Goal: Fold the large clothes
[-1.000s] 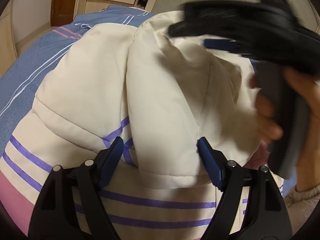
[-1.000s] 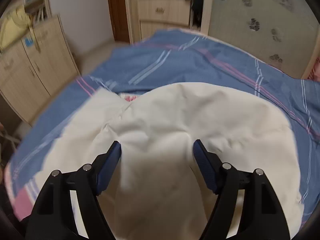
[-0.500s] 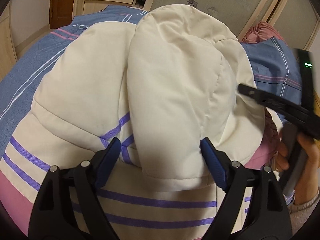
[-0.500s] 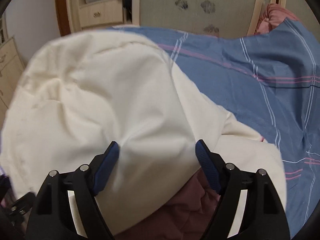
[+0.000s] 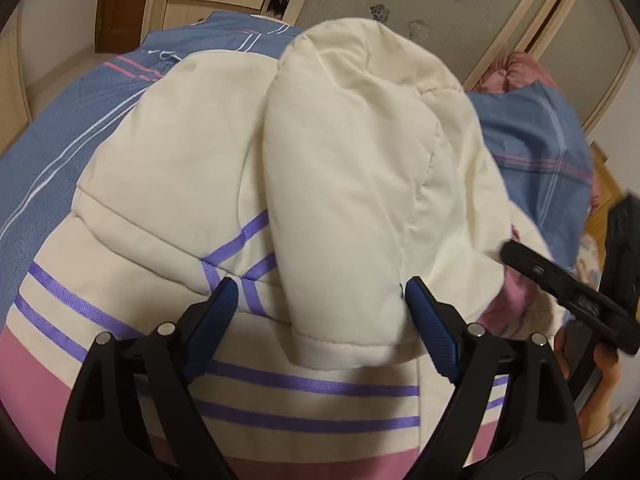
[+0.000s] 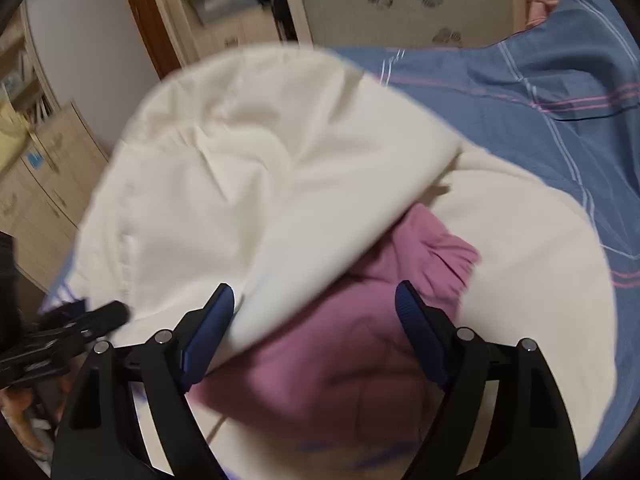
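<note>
Left gripper (image 5: 318, 296): jaws wide, just been opening; cream sleeve cuff (image 5: 340, 344) lies between them, unpinched. Right gripper (image 6: 314, 300): wide too, just opening, over the pink lining (image 6: 340, 360). One padded jacket (image 5: 180, 152) on the blue bedcover (image 5: 48, 140). Purple stripes show only in left view; lining only in right.

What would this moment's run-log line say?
left gripper: open, astride folded sleeve | right gripper: open, over cream jacket | bed: jacket on it

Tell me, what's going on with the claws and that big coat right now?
Left gripper open, jaws just widening, sleeve cuff loose between. Right gripper open too, widening over the pink lining. Cream coat part-folded on the blue bedspread. Nothing blocking.
</note>
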`<action>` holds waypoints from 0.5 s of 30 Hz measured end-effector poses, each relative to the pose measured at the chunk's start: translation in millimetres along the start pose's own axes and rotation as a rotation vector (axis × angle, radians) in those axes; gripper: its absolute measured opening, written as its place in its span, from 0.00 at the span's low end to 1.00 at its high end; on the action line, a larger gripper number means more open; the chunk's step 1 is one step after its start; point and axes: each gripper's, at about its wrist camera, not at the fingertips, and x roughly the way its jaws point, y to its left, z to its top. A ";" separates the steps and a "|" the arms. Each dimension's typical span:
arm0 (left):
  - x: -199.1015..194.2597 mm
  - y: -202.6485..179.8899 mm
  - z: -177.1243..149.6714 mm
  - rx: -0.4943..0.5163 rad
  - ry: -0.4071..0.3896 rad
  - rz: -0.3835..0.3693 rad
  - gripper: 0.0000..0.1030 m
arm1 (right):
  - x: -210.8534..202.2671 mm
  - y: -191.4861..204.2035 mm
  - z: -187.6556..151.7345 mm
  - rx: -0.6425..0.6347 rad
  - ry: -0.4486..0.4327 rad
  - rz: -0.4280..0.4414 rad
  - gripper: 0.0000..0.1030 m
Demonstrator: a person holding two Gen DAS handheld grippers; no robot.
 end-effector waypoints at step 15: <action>-1.1 -0.7 -0.3 0.019 0.007 0.011 0.88 | -5.8 -4.6 -47.8 0.079 0.049 -0.148 0.88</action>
